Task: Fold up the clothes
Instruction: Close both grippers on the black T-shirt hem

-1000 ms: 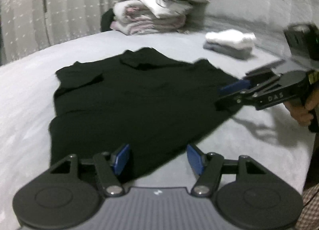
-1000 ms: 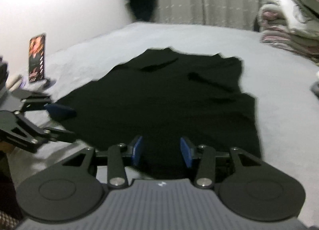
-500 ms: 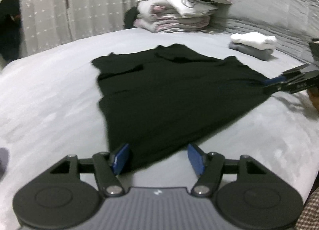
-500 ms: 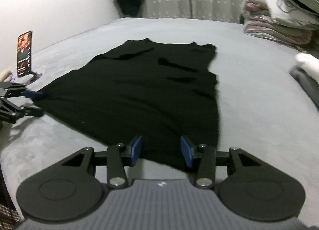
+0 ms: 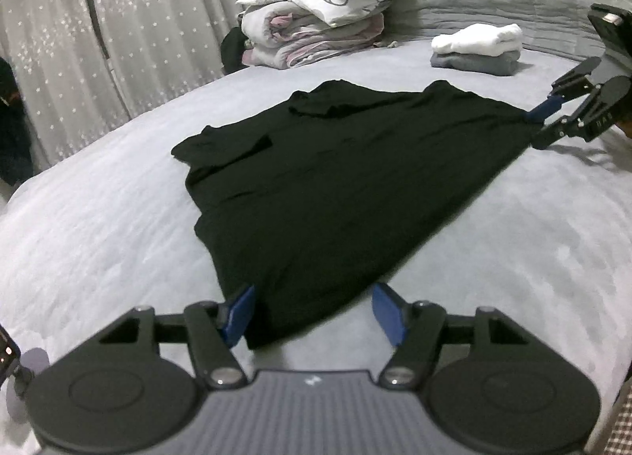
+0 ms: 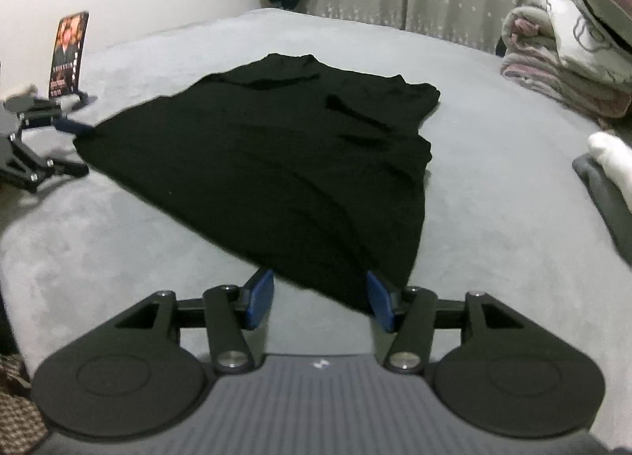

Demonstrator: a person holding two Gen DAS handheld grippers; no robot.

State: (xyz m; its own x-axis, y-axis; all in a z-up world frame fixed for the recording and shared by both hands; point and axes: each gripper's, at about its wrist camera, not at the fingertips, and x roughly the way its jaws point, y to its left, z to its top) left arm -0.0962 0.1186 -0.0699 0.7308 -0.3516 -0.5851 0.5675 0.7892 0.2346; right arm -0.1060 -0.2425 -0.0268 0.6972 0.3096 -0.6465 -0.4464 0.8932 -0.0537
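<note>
A black garment (image 5: 347, 178) lies spread flat on the grey bed (image 5: 98, 226), its hem toward me. In the left wrist view my left gripper (image 5: 314, 313) stands open over one hem corner, and the cloth lies between its blue pads (image 5: 239, 314) without being pinched. The right gripper (image 5: 541, 125) shows at the far right, at the other hem corner. In the right wrist view the garment (image 6: 276, 162) ends between the jaws of my right gripper (image 6: 320, 299), which are opening and not pressing on it. The left gripper (image 6: 75, 147) sits at the left edge.
A pile of folded bedding with a pillow on top (image 5: 316, 20) sits at the back of the bed. Folded white and grey clothes (image 5: 478, 48) lie near the headboard. A phone on a stand (image 6: 67, 56) stands at the bed's left edge. Curtains hang behind.
Both grippers have slid sideways along the hem and rolled a little, so each view has swung. The right gripper's jaws stand wider apart than before. The garment lies flatter.
</note>
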